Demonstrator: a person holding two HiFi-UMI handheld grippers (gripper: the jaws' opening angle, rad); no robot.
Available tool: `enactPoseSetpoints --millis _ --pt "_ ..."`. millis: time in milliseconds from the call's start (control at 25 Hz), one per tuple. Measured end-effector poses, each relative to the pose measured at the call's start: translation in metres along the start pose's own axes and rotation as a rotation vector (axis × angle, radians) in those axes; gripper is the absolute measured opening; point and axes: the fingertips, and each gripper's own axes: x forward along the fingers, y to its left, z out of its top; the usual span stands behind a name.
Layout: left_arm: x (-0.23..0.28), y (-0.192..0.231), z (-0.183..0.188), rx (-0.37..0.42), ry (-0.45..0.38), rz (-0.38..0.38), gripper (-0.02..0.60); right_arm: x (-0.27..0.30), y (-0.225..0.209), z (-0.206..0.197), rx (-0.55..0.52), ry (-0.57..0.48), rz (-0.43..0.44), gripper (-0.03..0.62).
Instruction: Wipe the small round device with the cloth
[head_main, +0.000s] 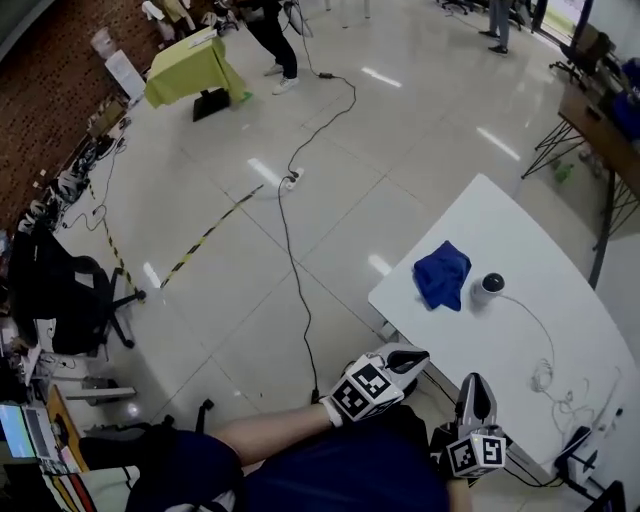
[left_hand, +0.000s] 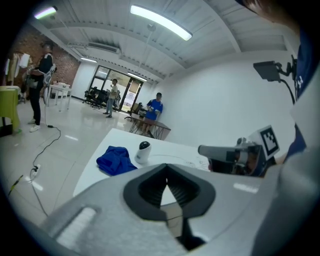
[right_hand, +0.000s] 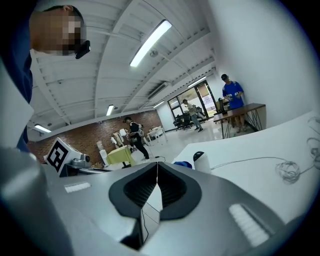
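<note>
- Held jaws clenched on nothing: left gripper, right gripper.
- Hovered both by the near edge of the white bench, well apart from the task's things.
- Found small round device upright on the bench, just right of the crumpled blue cloth, not touching it.
- Saw thin white cable trailing from the device toward the near right.

White table with rounded corners, standing on a glossy tiled floor. Blue cloth lies crumpled near one edge. Small round device stands upright just beside the cloth, not touching it. Thin white cable runs from the device across the tabletop into a loose coil.
</note>
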Motion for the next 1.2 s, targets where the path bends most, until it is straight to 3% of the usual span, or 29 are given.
enactPoseSetpoints --millis 200,520,600,920,1200 --pt "0.032 -0.006 0.01 -0.002 0.035 -0.017 0.002 0.01 -0.033 0.0 0.046 0.0 -0.006 0.012" --pt "0.079 0.004 0.031 -0.002 0.009 0.086 0.003 0.037 -0.078 0.016 0.057 0.03 0.067 0.012" --pt "0.081 0.012 0.035 -0.006 -0.01 0.134 0.062 0.044 -0.085 0.015 0.054 0.046 0.075 0.012" --pt "0.092 0.082 0.03 -0.062 0.037 0.239 0.183 0.081 -0.094 0.003 0.038 0.109 0.058 0.012" --pt "0.133 0.182 0.035 -0.028 0.081 0.334 0.153 0.094 -0.099 0.002 0.051 0.108 0.007 0.012"
